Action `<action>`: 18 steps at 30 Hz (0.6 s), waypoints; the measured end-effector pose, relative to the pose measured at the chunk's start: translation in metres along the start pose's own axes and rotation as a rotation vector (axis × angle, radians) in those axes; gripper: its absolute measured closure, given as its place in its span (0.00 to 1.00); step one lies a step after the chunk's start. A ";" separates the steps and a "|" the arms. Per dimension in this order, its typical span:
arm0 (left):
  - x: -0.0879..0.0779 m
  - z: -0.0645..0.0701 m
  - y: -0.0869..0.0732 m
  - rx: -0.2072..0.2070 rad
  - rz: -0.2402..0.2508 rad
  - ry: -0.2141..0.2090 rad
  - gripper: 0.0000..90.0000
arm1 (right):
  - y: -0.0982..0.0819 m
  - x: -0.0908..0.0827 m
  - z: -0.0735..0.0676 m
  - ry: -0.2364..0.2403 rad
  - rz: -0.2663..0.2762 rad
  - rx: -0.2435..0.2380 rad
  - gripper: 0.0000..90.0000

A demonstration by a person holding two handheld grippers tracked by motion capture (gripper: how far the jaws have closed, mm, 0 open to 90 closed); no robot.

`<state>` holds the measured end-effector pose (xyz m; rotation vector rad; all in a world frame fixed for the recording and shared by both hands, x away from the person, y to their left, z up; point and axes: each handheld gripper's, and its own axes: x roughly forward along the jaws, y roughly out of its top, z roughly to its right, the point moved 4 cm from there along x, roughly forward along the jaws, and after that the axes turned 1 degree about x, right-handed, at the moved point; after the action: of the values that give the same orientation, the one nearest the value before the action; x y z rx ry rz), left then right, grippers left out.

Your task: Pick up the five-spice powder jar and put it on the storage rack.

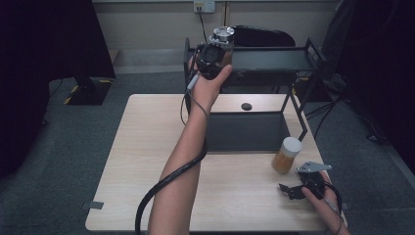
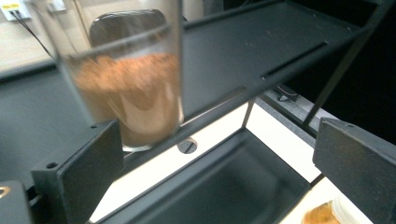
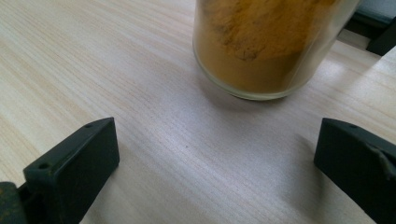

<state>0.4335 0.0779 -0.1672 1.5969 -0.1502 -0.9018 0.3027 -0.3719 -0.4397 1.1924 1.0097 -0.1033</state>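
Note:
A glass jar of brown powder [image 2: 126, 88] with a silver lid [image 1: 223, 34] stands on the top shelf of a black metal rack [image 1: 274, 58]. My left gripper [image 1: 213, 53] is raised to that shelf. In the left gripper view it [image 2: 217, 140] is open, and the jar stands just beyond its left jaw, free of both pads. A white-lidded jar of yellow powder [image 1: 286, 155] sits on the table by the rack's right leg. My right gripper [image 1: 292, 186] rests low on the table in front of it. In the right gripper view it [image 3: 217, 140] is open, short of the yellow jar [image 3: 266, 46].
The rack's lower tray [image 1: 247, 132] lies dark on the light wooden table [image 1: 147, 161], with a round cable hole [image 1: 246, 106] behind it. A black chair [image 1: 264, 35] stands behind the rack. The left gripper's cable [image 1: 166, 178] hangs along the forearm.

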 end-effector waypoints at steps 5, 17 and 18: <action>0.003 0.001 -0.014 -0.009 0.003 -0.019 0.02 | 0.000 0.000 0.000 0.000 0.000 0.000 0.00; 0.014 0.003 -0.041 -0.011 0.010 -0.062 0.02 | 0.000 0.000 0.000 0.000 0.000 0.001 0.00; 0.015 0.003 -0.043 -0.013 0.011 -0.068 0.02 | 0.000 0.000 0.000 0.000 0.000 0.001 0.00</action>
<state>0.4259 0.0784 -0.2124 1.5531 -0.2006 -0.9472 0.3027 -0.3719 -0.4397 1.1931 1.0098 -0.1036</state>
